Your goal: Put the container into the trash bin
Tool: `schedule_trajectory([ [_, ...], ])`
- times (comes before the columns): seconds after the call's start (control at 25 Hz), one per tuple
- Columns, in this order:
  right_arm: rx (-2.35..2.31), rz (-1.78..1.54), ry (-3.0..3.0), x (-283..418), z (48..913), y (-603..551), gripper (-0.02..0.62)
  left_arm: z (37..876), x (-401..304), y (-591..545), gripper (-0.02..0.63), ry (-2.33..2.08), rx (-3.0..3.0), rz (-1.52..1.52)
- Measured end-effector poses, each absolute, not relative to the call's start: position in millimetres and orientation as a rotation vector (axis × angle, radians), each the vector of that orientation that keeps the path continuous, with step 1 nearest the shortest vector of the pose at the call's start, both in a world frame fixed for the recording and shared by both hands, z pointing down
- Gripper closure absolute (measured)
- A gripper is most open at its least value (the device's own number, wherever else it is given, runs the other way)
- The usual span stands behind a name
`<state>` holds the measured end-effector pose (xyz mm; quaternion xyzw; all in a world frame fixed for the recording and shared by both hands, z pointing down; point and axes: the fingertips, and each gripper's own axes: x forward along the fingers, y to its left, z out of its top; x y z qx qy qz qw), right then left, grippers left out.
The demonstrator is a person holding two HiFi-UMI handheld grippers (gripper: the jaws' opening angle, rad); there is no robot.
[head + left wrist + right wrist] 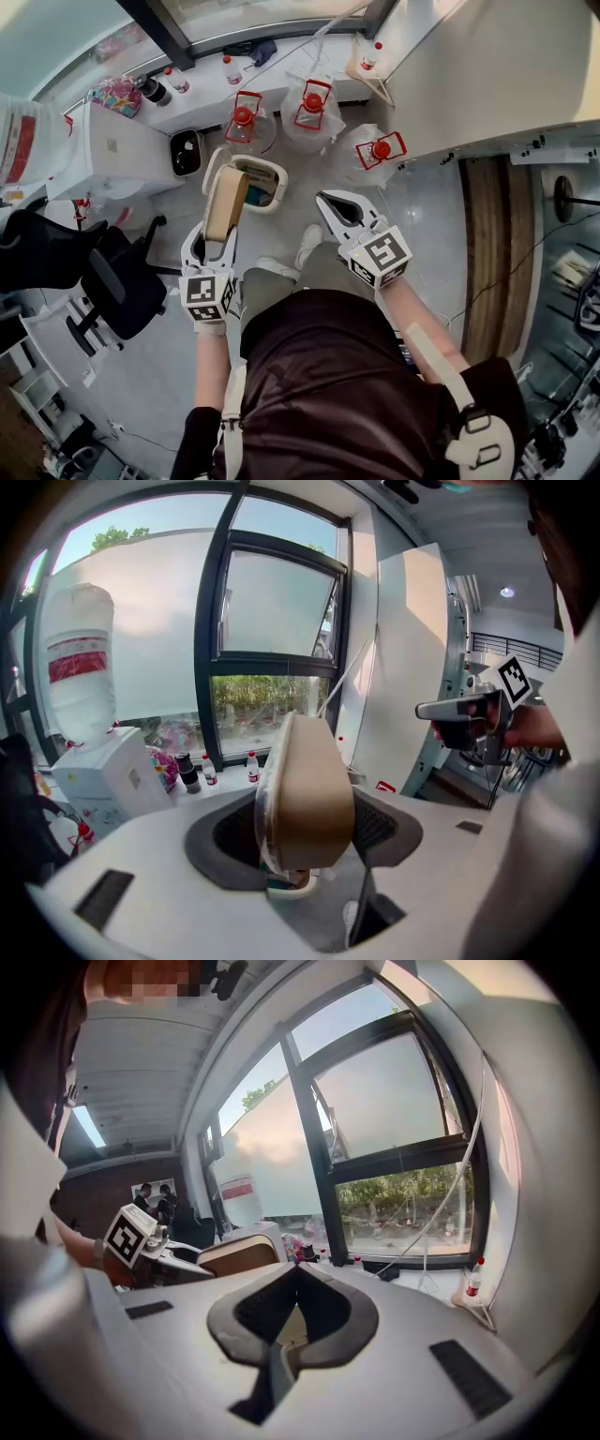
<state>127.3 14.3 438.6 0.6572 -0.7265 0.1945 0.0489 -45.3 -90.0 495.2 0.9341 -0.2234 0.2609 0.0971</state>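
A brown paper container (226,201) with a clear lid stands on edge between the jaws of my left gripper (215,236), which is shut on it. It hangs just above a cream trash bin (273,200) on the floor, over the bin's near left rim. In the left gripper view the container (309,799) fills the jaws, with the bin (287,889) showing below it. My right gripper (325,198) is held to the right of the bin, shut with its tips together and nothing in it. In the right gripper view its pads (349,1327) meet at the tip and the container (240,1255) appears at the left.
Three large water jugs (313,110) with red handles stand on the floor beyond the bin. A small dark bin (186,152) and a white water dispenser (105,152) are to the left, a black office chair (120,281) nearer left. The person's shoes (307,244) are below the bin.
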Motion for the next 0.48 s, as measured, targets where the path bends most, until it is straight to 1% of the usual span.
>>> schedule_trajectory([
  [0.2, 2.015, 0.659, -2.191, 152, 461, 21, 0.58, 528, -22, -94, 0.357, -0.644, 2.716, 0.837],
  [0.48, 2.028, 0.752, -2.126, 161, 491, 35, 0.58, 577, 0, -95, 0.357, -0.551, 2.672, 0.941],
])
